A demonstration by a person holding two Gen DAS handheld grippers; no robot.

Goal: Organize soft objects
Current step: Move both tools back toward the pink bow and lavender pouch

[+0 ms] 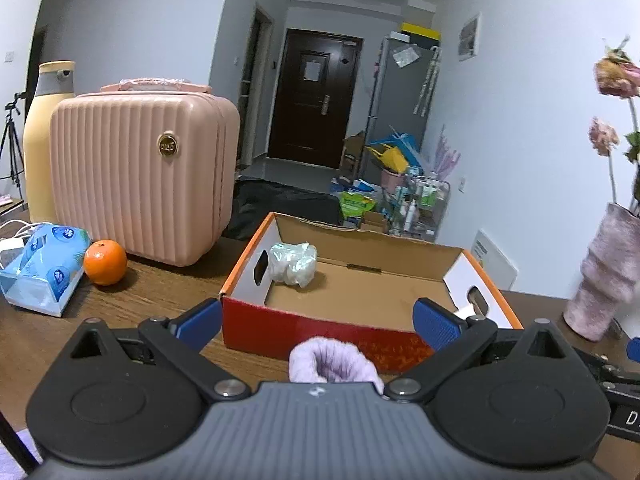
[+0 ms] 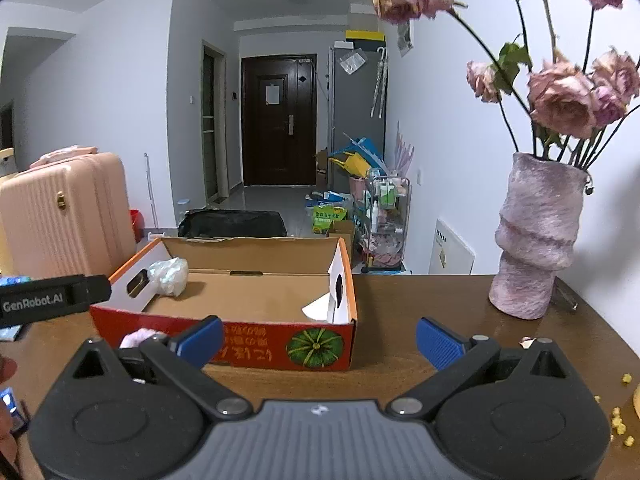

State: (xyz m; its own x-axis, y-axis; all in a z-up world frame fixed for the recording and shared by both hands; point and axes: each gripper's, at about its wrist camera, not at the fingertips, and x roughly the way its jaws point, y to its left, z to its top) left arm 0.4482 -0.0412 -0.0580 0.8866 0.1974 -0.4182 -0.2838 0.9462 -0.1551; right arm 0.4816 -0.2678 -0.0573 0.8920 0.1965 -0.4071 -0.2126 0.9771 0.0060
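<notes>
Weighing risk: lines run from biggest thing to smallest.
Pink suitcase (image 1: 144, 176): fills the left-centre of the left wrist view, walling that side.
Cardboard box (image 1: 320, 326): centre frame; its near wall could catch a low carry.
Vase (image 2: 536, 236): right side, could tip if bumped.
Left gripper (image 1: 318, 320): spread wide, holding nothing.
Right gripper (image 2: 320, 338): also released, with bare table to its right.
Purple scrunchie (image 1: 334, 362): bottom centre, just before the box; could slip out.
Plastic wad (image 1: 292, 264): already inside the box, back left corner.

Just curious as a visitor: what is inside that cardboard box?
Inside the cardboard box, one crumpled white plastic bundle sits in its far left corner. The near wall hides the floor right behind it.
</notes>
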